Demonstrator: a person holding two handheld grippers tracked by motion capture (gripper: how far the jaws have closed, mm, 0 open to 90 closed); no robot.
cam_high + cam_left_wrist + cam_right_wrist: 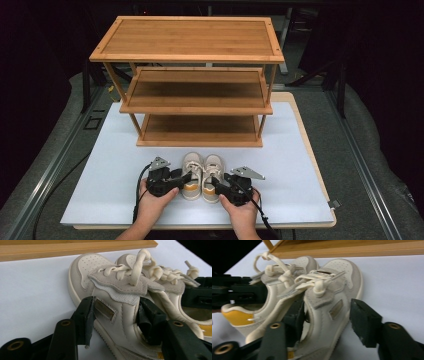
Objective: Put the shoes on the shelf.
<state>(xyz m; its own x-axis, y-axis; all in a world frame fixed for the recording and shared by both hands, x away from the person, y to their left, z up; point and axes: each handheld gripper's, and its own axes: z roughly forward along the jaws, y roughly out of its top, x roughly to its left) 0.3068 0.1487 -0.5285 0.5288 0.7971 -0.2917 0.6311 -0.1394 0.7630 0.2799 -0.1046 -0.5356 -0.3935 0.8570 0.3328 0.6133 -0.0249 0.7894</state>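
Two small cream shoes [202, 176] with yellow heel linings sit side by side on the white table [110, 170] before one three-shelf wooden rack [192, 75], between the left gripper [186, 178] and right gripper [214, 183]. Left gripper view: its jaws straddle the left shoe [112, 307], one pad on the outer side, one inside the collar. Right gripper view: one jaw sits inside the right shoe [329, 305], the outer pad just clear, not yet gripping.

Smooth cream leather shoes [202, 175] with suede trim; matt wooden rack [192, 80].
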